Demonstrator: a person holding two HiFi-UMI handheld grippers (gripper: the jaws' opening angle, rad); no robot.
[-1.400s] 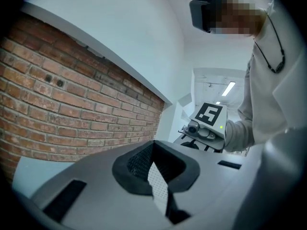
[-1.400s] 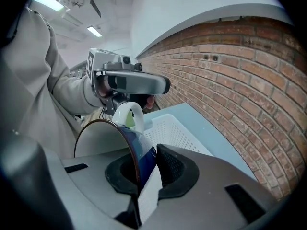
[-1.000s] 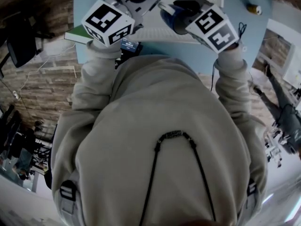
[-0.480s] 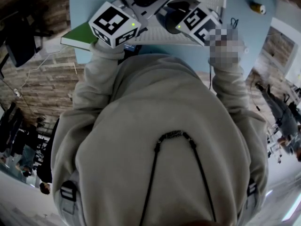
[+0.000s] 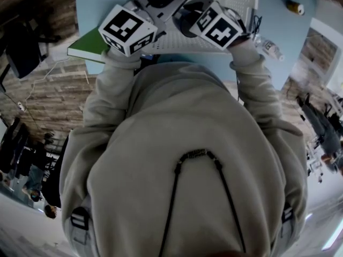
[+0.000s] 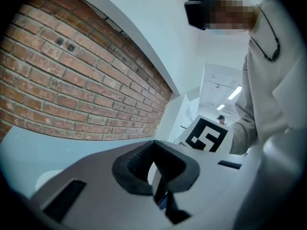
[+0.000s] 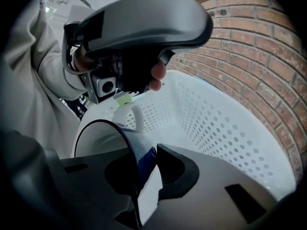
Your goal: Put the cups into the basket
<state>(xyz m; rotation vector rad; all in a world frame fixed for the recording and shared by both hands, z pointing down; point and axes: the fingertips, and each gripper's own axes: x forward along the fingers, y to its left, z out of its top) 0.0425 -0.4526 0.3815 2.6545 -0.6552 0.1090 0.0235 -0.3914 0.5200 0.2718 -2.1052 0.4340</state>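
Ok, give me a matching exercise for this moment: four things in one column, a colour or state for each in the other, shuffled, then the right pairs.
Things:
1. cup
2. basket
3. book
4. right gripper

Colours or states:
a. white, walls full of holes
b. shut on the cup's wall
c. green, lying flat
d. dark blue outside, white inside

Pairs: 1-d, 2-a, 3-c, 4-b.
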